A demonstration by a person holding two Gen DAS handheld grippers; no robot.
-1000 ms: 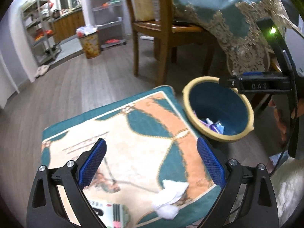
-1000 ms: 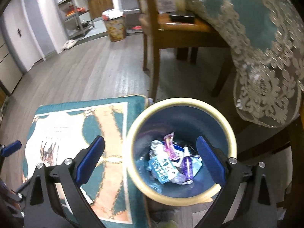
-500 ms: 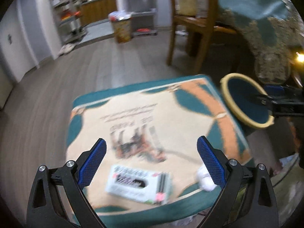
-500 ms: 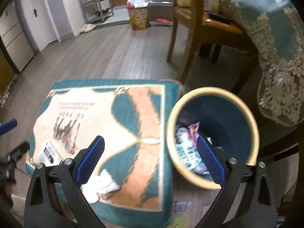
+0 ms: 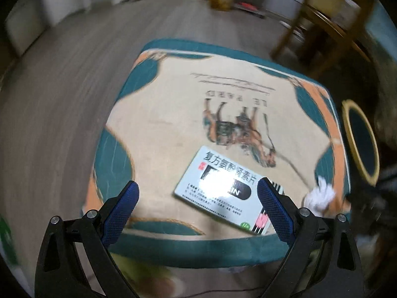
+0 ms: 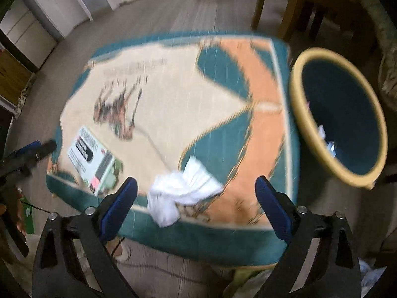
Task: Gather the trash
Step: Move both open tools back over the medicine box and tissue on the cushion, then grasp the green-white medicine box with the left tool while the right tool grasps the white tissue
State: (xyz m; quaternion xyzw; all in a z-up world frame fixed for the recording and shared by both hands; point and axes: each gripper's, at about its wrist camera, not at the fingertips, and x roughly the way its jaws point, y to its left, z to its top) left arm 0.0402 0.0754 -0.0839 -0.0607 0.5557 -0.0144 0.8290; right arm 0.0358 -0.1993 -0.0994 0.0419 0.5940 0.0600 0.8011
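Note:
A white medicine box (image 5: 223, 188) lies on the teal and cream cushion (image 5: 173, 114), near its front edge. My left gripper (image 5: 197, 207) is open and empty, just above the box. A crumpled white tissue (image 6: 183, 191) lies on the cushion's front right part; it also shows in the left wrist view (image 5: 320, 196). My right gripper (image 6: 196, 204) is open and empty, just in front of the tissue. The box also shows in the right wrist view (image 6: 94, 159). A dark blue bin with a yellow rim (image 6: 340, 116) stands right of the cushion and holds some trash.
A wooden chair (image 5: 330, 17) and a table with a lace-edged teal cloth (image 6: 389, 57) stand behind the bin. Wood floor (image 5: 57, 94) surrounds the cushion. The left gripper's tip (image 6: 34, 149) shows at the left of the right wrist view.
Both grippers have swung left, away from the bin, and down toward the cushion. The left now hangs over the box, the right over the tissue. Both stay open.

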